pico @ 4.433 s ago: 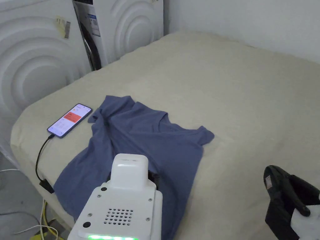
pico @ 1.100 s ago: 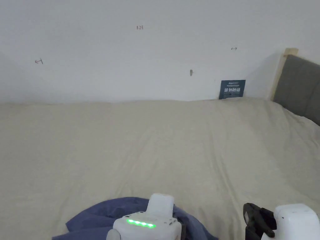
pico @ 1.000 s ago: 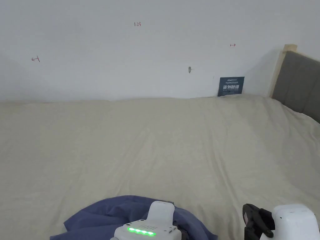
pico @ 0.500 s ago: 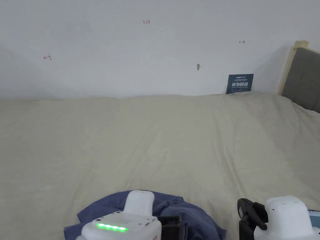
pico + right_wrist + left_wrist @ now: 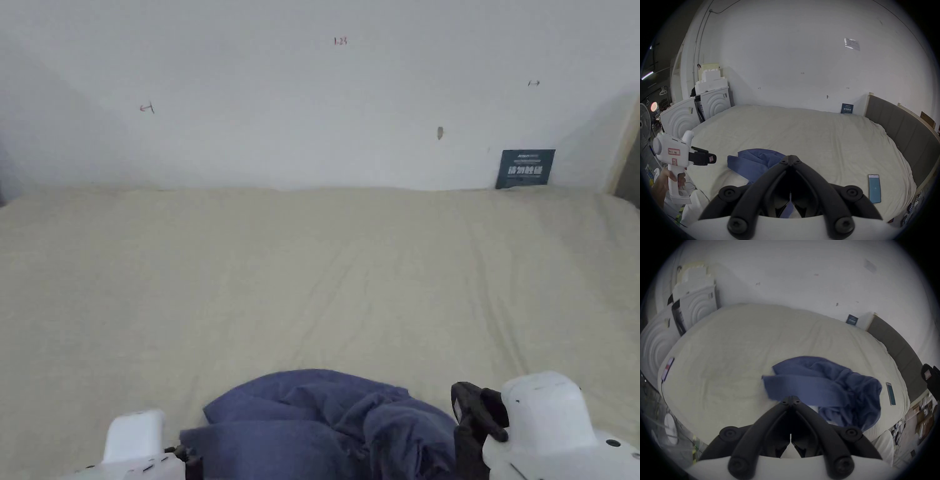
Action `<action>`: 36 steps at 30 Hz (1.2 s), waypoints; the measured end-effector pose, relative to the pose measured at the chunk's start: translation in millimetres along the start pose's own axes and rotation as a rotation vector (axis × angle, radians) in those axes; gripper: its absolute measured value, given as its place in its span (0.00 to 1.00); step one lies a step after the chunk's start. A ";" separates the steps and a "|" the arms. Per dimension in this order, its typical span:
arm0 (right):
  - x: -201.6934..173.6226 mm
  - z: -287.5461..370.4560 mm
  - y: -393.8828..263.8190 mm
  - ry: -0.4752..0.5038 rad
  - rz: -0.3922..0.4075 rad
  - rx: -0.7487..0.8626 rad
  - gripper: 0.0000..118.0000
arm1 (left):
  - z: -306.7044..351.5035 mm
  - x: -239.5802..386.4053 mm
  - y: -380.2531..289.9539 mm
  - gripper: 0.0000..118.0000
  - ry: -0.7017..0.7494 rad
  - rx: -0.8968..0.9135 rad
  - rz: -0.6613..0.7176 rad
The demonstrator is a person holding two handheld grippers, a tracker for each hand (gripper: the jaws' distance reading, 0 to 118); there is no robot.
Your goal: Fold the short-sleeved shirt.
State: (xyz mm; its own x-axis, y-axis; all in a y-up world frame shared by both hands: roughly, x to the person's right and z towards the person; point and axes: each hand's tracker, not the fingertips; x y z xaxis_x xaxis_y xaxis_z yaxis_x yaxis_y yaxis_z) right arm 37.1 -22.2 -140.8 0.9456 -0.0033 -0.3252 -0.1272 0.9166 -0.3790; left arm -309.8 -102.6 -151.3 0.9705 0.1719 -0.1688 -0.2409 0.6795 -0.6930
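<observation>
Head view: one blue shirt (image 5: 325, 425) lies bunched at 6 o'clock on the bed (image 5: 312, 281), between two tongs. Left tongs (image 5: 791, 398) and right tongs (image 5: 790, 158) are pressed together, empty. Two phones (image 5: 890, 393) (image 5: 667, 368). Earlier, the shirt lay spread.

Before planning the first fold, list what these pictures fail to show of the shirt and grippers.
Head view: the bottom edge cuts off the shirt and the left gripper.
Right gripper view: the right gripper hides the shirt's near part.
All views: bunched folds hide the sleeves and collar.
</observation>
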 end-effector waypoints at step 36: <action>-35.7 -90.9 1.2 0.076 0.128 -0.162 0.02 | -127.8 -32.7 19.5 0.03 0.018 -0.129 -0.105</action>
State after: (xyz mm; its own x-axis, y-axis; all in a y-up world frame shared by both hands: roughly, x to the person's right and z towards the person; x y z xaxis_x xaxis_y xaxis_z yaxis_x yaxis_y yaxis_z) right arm -24.0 -57.3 -208.3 0.8941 0.0733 -0.4418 -0.2971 0.8352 -0.4627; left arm -345.7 -186.1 -248.9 0.9905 0.0915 -0.1022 -0.1367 0.5953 -0.7918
